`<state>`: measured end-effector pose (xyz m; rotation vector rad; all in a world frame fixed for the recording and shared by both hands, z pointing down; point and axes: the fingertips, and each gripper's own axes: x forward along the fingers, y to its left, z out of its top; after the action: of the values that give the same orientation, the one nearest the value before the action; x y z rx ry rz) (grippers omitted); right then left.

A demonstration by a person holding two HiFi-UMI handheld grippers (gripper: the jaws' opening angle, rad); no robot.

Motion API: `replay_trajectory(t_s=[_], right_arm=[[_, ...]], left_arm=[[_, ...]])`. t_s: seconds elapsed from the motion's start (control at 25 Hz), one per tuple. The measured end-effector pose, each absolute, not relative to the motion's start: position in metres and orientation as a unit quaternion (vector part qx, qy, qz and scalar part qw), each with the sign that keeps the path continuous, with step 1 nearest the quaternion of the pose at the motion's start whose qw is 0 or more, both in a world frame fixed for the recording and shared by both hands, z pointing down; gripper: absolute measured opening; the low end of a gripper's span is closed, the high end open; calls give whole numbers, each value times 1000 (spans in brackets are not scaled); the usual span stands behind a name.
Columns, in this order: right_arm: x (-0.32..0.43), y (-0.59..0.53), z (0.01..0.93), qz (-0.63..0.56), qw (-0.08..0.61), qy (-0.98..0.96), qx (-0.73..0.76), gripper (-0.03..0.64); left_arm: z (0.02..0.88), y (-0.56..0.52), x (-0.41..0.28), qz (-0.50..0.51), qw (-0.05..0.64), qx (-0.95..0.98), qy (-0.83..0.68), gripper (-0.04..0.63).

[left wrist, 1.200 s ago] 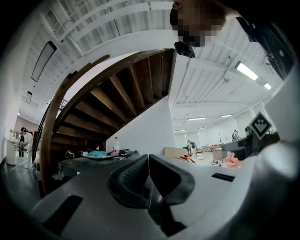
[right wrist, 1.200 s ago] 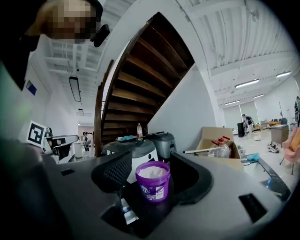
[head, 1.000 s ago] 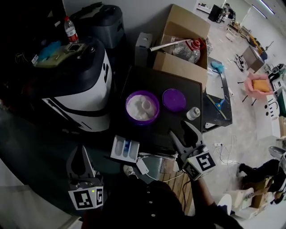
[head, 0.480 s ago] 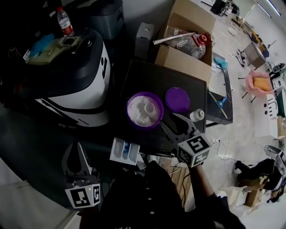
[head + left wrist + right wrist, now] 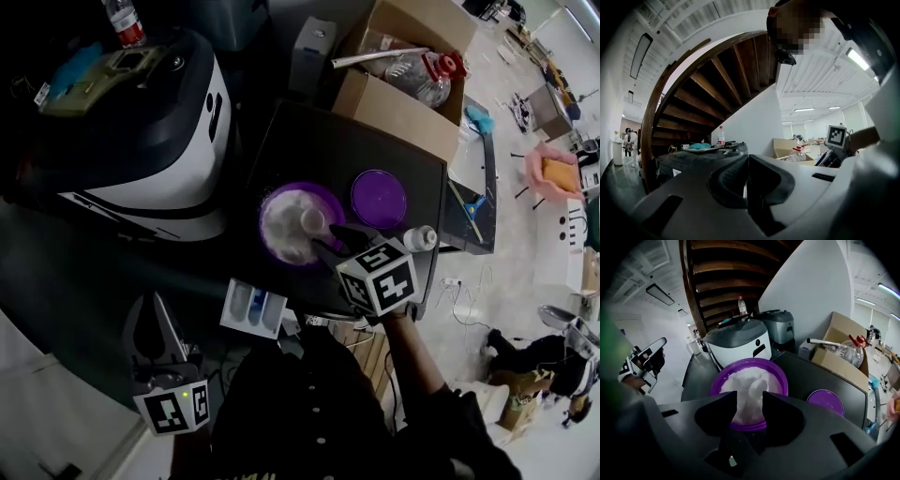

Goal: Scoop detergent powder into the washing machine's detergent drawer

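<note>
A purple bowl [image 5: 281,202] [image 5: 778,380] of white detergent powder stands on the dark table [image 5: 309,141], and a white scoop [image 5: 312,221] [image 5: 757,386] lies in the powder. My right gripper [image 5: 328,240] [image 5: 749,401] tilts down over the bowl's near rim. Its jaws have just been closing but stay apart, with nothing between them. The white detergent drawer [image 5: 253,308] juts out below the table's near edge. My left gripper [image 5: 156,305] [image 5: 746,161] hangs low at the left, level, its jaws together and empty.
The bowl's purple lid [image 5: 379,199] [image 5: 825,401] and a small white bottle [image 5: 420,237] lie right of the bowl. A black-and-white washing machine [image 5: 141,122] [image 5: 738,345] stands left of the table. A cardboard box [image 5: 403,94] with a plastic jug sits behind.
My right gripper has swung up and left from the table's near right edge to the bowl, tipping downward, jaws narrower. My left gripper has drifted slightly.
</note>
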<state>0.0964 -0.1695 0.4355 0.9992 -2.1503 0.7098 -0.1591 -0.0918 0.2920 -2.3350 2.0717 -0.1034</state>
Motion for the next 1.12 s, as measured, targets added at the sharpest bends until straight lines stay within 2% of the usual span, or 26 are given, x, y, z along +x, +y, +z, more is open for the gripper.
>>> replay_trajectory(t_s=[0.52, 1.12], right_arm=[[95, -181, 460, 262, 469, -760, 366, 183], [93, -177, 468, 237, 532, -739, 338, 147]], left_arm=[[321, -121, -161, -40, -17, -755, 655, 18], [344, -133, -168, -41, -42, -755, 653, 18]])
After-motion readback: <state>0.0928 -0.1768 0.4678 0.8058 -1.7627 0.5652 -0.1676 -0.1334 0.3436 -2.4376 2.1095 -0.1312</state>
